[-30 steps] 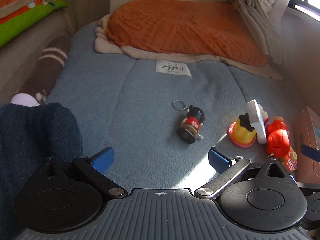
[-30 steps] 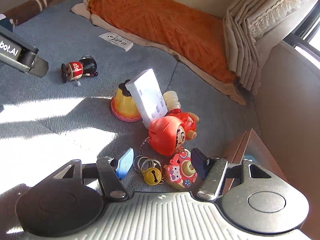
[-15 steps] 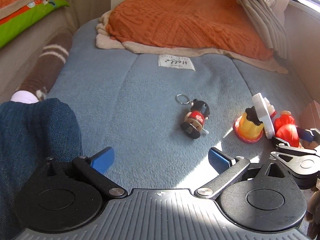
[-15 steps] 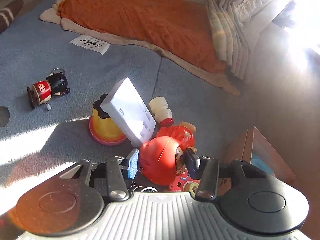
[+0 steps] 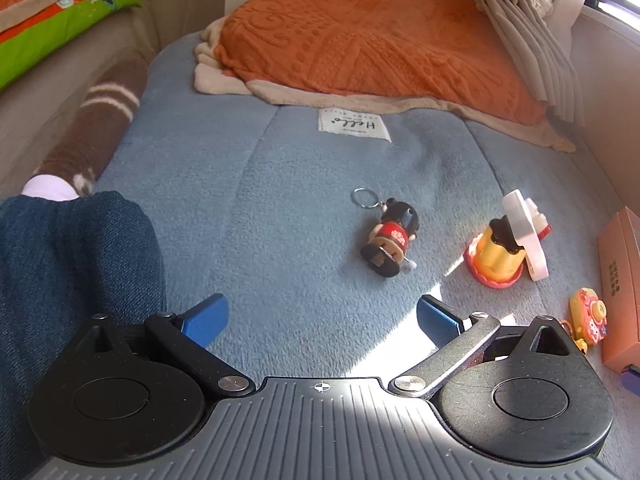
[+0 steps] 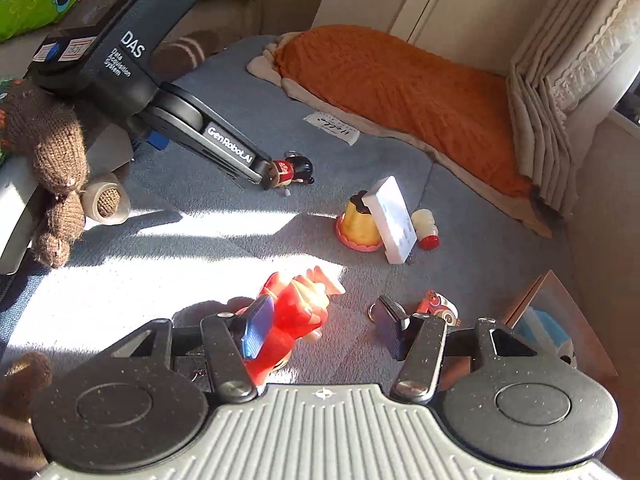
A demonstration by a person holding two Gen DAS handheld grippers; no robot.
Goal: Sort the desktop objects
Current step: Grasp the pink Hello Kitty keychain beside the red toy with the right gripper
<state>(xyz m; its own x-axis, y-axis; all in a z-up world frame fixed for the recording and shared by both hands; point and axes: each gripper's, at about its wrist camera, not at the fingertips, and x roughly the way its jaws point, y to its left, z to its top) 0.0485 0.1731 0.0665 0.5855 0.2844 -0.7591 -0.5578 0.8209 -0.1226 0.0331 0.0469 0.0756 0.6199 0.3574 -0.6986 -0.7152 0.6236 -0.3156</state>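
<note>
From the left wrist view, the left gripper hovers low over the blue blanket, fingers spread wide with nothing between them, lined up on the black-haired keychain doll lying just beyond, likely its next pick. To the right, a yellow toy props up a white panel, and a pink camera toy sits beside the brown box. From the right wrist view, the right gripper stands apart too; the red figure leans against its left finger, the far finger clear, so nothing is pinched. The box, near right, seems the sorting bin.
</note>
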